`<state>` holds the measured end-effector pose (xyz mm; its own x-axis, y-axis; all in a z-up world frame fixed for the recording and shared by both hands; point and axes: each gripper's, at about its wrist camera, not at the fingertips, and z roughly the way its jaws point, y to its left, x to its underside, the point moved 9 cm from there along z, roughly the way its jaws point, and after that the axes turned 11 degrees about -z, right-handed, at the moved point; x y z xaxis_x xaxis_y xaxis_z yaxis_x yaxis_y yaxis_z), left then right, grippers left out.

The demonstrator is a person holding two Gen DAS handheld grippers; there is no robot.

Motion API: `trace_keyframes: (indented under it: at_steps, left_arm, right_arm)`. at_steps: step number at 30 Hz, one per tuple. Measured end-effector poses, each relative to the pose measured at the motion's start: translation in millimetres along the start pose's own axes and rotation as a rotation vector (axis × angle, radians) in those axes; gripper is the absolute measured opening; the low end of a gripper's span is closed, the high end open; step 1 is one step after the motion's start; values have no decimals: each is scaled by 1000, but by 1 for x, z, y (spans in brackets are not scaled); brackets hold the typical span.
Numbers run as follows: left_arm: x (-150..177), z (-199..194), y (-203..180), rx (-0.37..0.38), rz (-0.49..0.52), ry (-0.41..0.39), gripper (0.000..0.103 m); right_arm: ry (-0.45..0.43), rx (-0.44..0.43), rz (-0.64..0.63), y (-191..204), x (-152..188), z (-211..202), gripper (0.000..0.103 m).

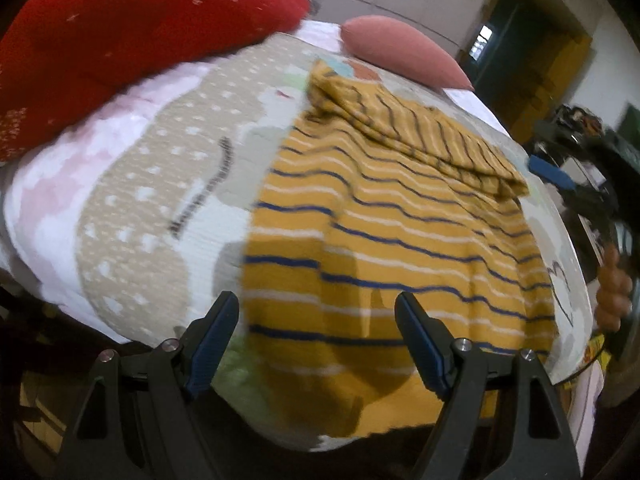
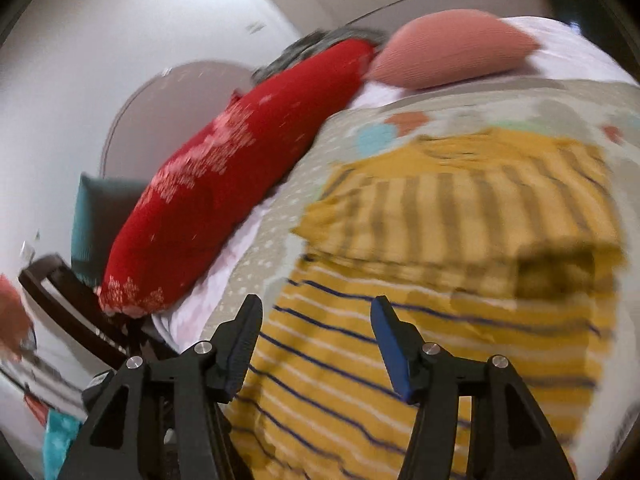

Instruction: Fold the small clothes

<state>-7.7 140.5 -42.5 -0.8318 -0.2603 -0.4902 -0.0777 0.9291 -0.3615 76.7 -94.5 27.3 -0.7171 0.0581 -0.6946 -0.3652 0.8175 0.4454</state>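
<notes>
Home bedroom: bed w/ patterned quilt, red bolster, pink pillow.

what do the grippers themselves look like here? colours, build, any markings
Both match. Left gripper: two matte black angular fingers with triangular cut-outs, silver round pins at the pivots, and blue ribbed pads on the inner faces. Right gripper has the same black frame, silver pins and blue pads. No cables, labels or sleeves show.
</notes>
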Motion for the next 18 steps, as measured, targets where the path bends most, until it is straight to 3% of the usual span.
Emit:
trace_keyframes:
  at_steps: [3, 7, 18]
  left_arm:
    - [9, -4, -21, 8, 39, -5, 79]
    - [20, -8, -43, 8, 84, -4, 79]
    - [37, -11, -78, -21, 133, 7, 79]
  right_arm:
    - [-68, 73, 59, -30, 21, -47, 65]
    - [-134, 77, 177, -62, 46, -87, 67]
    - [-152, 57, 304, -96, 95, -110, 67]
